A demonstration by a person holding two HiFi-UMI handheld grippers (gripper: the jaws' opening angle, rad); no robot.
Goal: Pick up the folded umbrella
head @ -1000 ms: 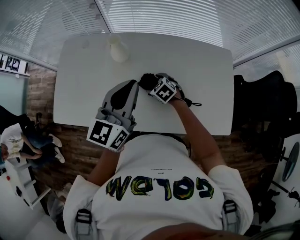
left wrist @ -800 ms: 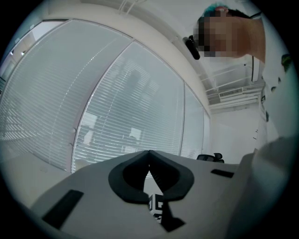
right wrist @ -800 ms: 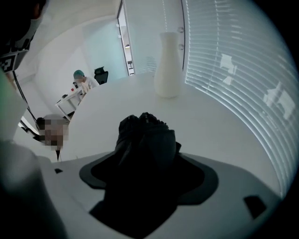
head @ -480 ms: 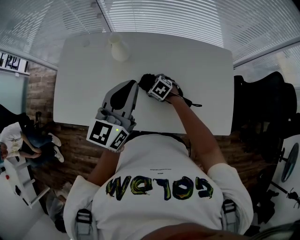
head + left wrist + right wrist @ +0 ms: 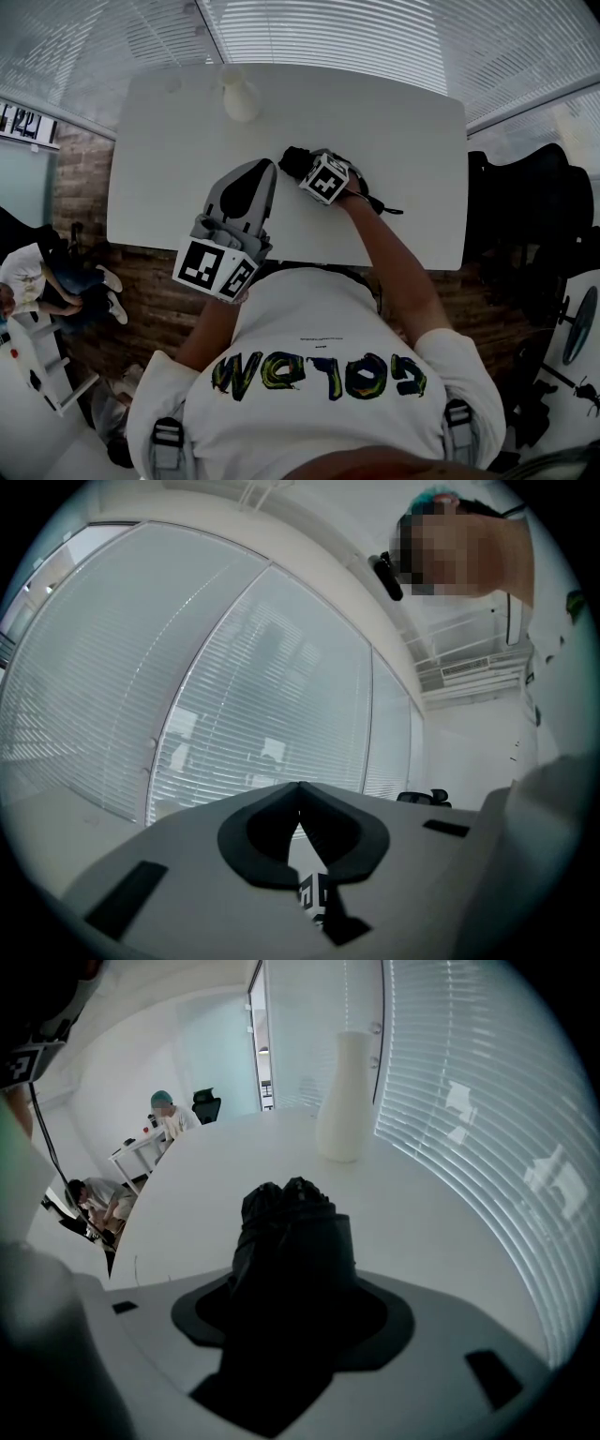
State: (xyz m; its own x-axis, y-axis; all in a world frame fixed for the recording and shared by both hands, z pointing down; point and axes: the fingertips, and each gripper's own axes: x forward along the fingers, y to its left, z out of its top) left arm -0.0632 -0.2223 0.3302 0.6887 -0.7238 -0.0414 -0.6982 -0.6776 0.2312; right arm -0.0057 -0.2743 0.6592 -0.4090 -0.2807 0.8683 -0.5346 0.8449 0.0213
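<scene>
The folded black umbrella (image 5: 292, 161) lies on the white table (image 5: 403, 122), its wrist strap (image 5: 388, 208) trailing right. My right gripper (image 5: 303, 170) points steeply down over it. In the right gripper view the umbrella (image 5: 286, 1227) fills the gap of that gripper (image 5: 292, 1283), whose jaws are closing and touch its sides. My left gripper (image 5: 267, 167) hovers level just left of the umbrella, shut and empty. In the left gripper view its tips (image 5: 298, 787) meet, with window blinds beyond.
A white vase (image 5: 240, 98) stands at the table's far left, also seen as a vase (image 5: 345, 1096) behind the umbrella. A black chair (image 5: 525, 216) is right of the table. A person (image 5: 28, 281) sits low at the left.
The right gripper has shifted slightly over the umbrella. The left gripper has stayed where it was.
</scene>
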